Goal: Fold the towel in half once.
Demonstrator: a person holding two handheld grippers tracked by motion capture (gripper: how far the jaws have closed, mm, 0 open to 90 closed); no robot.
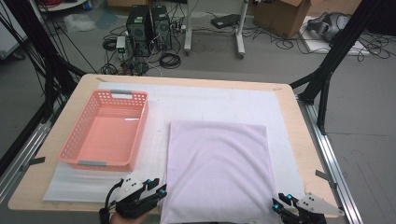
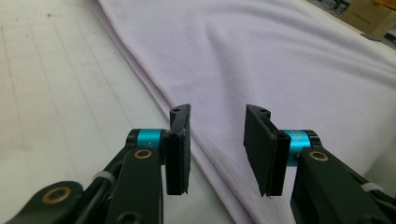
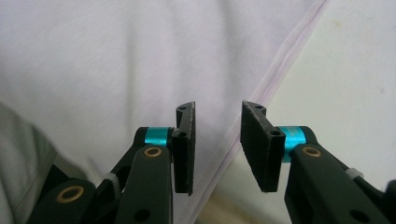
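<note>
A lilac towel (image 1: 217, 163) lies flat and folded on the white foam sheet (image 1: 210, 100), and its near edge reaches the table's front. My left gripper (image 1: 161, 190) is at the towel's near left corner. Its jaws stand open over the towel's folded left edge (image 2: 154, 88), with nothing pressed between them (image 2: 218, 112). My right gripper (image 1: 280, 203) is at the near right corner. It is open too (image 3: 218, 108), and the towel's hemmed right edge (image 3: 280, 65) runs under the gap without touching the pads.
A pink plastic basket (image 1: 106, 163) stands with nothing in it on the left of the sheet, close to the towel's left edge. The wooden table (image 1: 289, 116) ends just right of the towel. Black frame legs, cables and computers are on the floor behind.
</note>
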